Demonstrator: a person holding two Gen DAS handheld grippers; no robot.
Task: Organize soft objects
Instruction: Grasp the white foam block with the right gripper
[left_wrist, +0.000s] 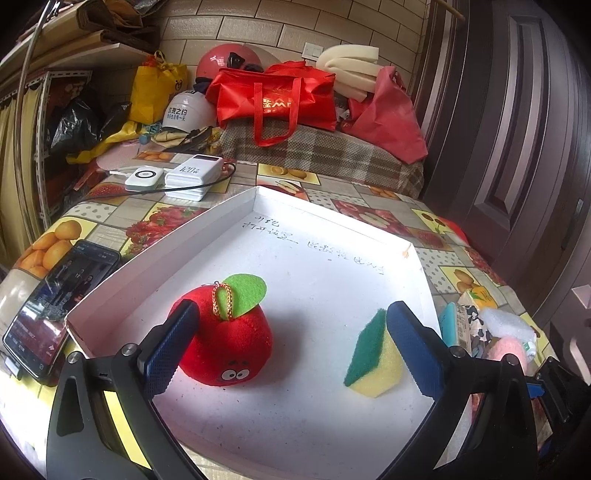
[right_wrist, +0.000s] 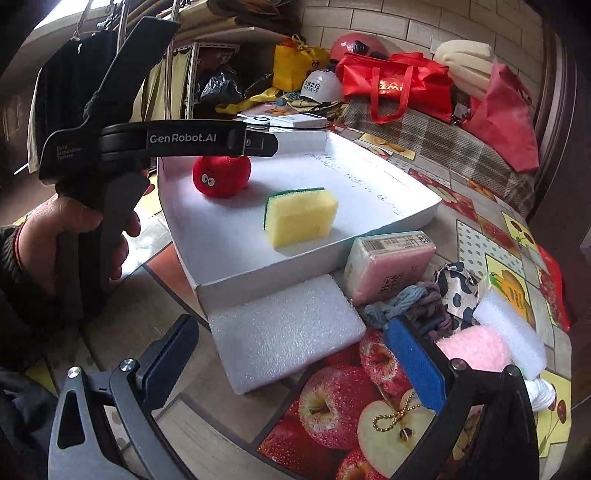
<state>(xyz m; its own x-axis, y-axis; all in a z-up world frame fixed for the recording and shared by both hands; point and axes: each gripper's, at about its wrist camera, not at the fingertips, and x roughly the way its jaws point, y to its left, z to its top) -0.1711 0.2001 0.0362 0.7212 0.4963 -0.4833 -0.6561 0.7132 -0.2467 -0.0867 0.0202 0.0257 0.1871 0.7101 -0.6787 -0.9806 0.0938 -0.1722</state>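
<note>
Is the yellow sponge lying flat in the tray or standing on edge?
On edge. The sponge stands in the tray, its green scrub face vertical, not down.

L gripper (left_wrist: 291, 343) jaws wide apart, nothing held. R gripper (right_wrist: 291, 360) likewise gaping (empty). Hand (right_wrist: 70, 236) at 9 o'clock grips L handle.

The plush apple (left_wrist: 225, 343) is showing fuzzy red cloth with a flat felt leaf and a shiny gold cord loop. The sponge (right_wrist: 301, 216) is looking porous — soft yellow foam under a coarse green scouring layer. The white tray (left_wrist: 155, 266) is appearing as matt card, lightly speckled. The foam sheet (right_wrist: 284, 332) is looking pebbly and white. The tabletop (right_wrist: 229, 435) is wearing a glossy printed covering — the pink cloth (right_wrist: 476, 350) beside it is looking fluffy.
</note>
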